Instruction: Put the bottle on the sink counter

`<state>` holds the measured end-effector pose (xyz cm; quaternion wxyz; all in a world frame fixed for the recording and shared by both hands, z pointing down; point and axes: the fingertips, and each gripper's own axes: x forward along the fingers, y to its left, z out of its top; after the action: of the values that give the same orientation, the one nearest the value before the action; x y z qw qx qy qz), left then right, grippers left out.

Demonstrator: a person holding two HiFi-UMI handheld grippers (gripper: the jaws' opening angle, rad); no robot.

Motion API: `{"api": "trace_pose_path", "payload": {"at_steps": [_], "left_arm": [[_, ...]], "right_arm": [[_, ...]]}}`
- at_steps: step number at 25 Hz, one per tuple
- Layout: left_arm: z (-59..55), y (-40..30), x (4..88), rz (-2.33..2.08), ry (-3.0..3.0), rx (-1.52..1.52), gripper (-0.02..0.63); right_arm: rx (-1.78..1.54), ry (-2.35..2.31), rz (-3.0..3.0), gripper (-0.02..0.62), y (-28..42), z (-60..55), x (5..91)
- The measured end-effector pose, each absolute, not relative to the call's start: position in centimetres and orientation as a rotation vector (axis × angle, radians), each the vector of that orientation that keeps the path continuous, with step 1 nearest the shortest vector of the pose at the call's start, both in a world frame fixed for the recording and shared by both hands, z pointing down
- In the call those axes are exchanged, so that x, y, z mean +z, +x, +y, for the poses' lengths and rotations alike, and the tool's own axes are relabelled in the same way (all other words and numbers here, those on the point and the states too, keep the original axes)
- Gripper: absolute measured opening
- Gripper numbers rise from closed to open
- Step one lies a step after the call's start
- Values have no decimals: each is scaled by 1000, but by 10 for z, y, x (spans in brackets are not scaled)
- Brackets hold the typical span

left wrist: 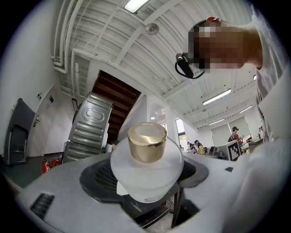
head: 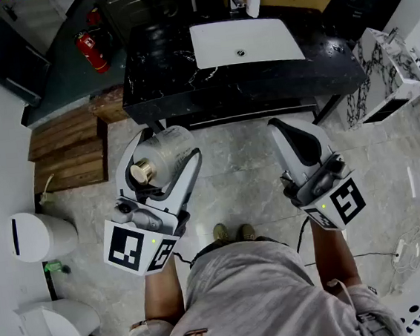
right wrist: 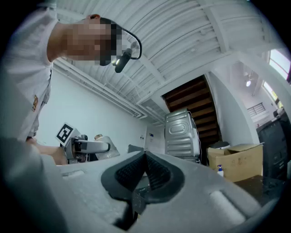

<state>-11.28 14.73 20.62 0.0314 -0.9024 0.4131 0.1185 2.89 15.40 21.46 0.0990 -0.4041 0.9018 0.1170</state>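
We grip frosted gold-cap bottle (left wrist: 146, 169) in left hand-held gripper (head: 165, 149); right hand-held gripper (right wrist: 145, 157) clenched, empty. We should go slowly to 12 o'clock, stand it on black table (head: 163, 79) beside sink (head: 245, 42).

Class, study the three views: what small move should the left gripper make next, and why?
Probably carry the left gripper forward toward the black marble sink counter, grip unchanged. Its fingers clamp the frosted round bottle with a gold cap, which hangs over the tiled floor, short of the counter; bare stone lies left of the white basin.
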Motion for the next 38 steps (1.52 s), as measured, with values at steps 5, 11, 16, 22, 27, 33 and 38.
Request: {"api": "trace_pose_path", "payload": {"at_steps": [5, 11, 16, 22, 27, 33, 38], "left_arm": [[145, -118, 208, 1264, -2787, 364, 330], [136, -132, 212, 1256, -2800, 363, 330], [123, -149, 216, 1237, -2809, 363, 330], [106, -163, 224, 1203, -2824, 343, 330], [87, -172, 229, 1207, -2835, 331, 330], [53, -169, 237, 1226, -2836, 287, 330], [7, -157, 248, 1262, -2832, 229, 330]], "right_arm": [[328, -1183, 2659, 0, 22, 153, 214], [320, -1190, 2658, 0, 6, 144, 216], [325, -1210, 2659, 0, -11, 135, 218], [337, -1257, 2647, 0, -23, 125, 221], [339, -1277, 2648, 0, -28, 110, 222], [341, -1264, 2655, 0, -25, 75, 226], [336, -1251, 2664, 0, -10, 29, 232]]}}
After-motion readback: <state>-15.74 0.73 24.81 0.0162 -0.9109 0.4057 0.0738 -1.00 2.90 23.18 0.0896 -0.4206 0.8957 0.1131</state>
